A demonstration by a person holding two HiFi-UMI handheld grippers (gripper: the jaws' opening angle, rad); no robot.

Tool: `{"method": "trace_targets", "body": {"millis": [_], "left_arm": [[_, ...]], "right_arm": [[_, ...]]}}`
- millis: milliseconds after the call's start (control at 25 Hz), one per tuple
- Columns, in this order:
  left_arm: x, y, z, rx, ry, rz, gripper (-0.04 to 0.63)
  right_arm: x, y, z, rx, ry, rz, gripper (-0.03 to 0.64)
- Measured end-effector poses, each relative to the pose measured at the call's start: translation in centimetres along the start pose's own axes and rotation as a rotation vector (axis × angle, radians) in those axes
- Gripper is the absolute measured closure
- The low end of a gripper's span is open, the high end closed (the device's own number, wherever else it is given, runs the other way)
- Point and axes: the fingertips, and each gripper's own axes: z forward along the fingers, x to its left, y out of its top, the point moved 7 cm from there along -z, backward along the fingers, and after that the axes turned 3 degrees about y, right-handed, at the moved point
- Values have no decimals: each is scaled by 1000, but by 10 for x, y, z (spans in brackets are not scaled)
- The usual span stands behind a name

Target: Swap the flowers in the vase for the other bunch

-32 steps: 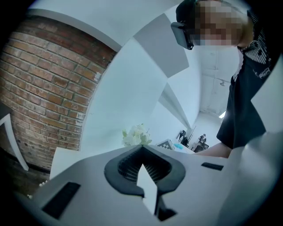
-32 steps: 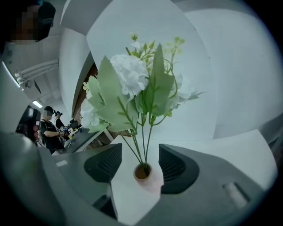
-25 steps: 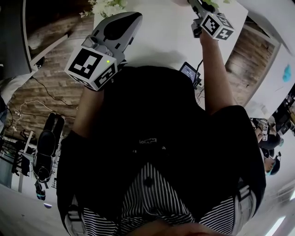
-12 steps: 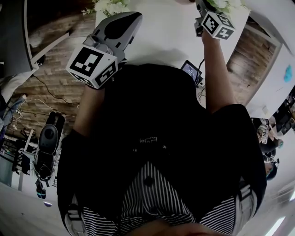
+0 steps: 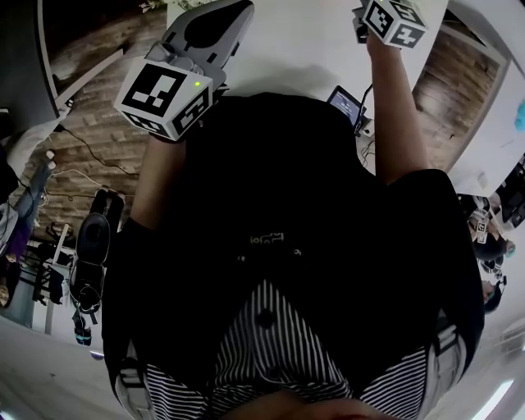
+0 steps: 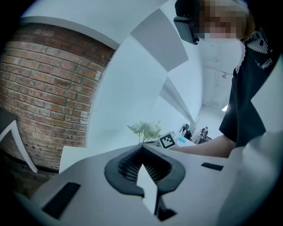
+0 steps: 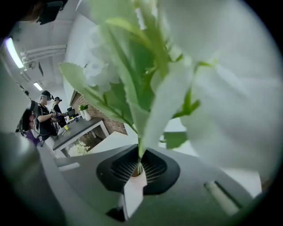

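Observation:
My right gripper (image 7: 139, 164) has a thin green stem between its ridged pads, and the jaws are still closing on it. That stem belongs to a bunch of white flowers with green leaves (image 7: 177, 75) that fills the right gripper view. From the left gripper view the same bunch (image 6: 145, 129) stands upright beside the right gripper's marker cube (image 6: 168, 140). I see no vase. Another white bunch (image 7: 78, 149) lies further off. My left gripper (image 6: 142, 155) is shut on nothing and held back over the white table (image 6: 73, 155). In the head view only the right cube (image 5: 394, 18) shows.
A small device with a screen (image 5: 344, 102) and cables sits at the table's near edge. A brick wall (image 6: 48, 88) rises on the left. People stand by a grey table (image 7: 82, 128) in the background. A dark bag (image 5: 90, 246) lies on the floor.
The head view has tipped, so both grippers show higher in the frame. The white flowers seen by the right cube and at the top left have slipped out of the frame.

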Motion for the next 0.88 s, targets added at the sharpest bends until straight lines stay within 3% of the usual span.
{"method": "trace_targets", "body": {"millis": [880], "left_arm": [[-40,3,4,7,-104,80,589]], "right_arm": [[16,48,-60,-156,-16,-57,598]]}}
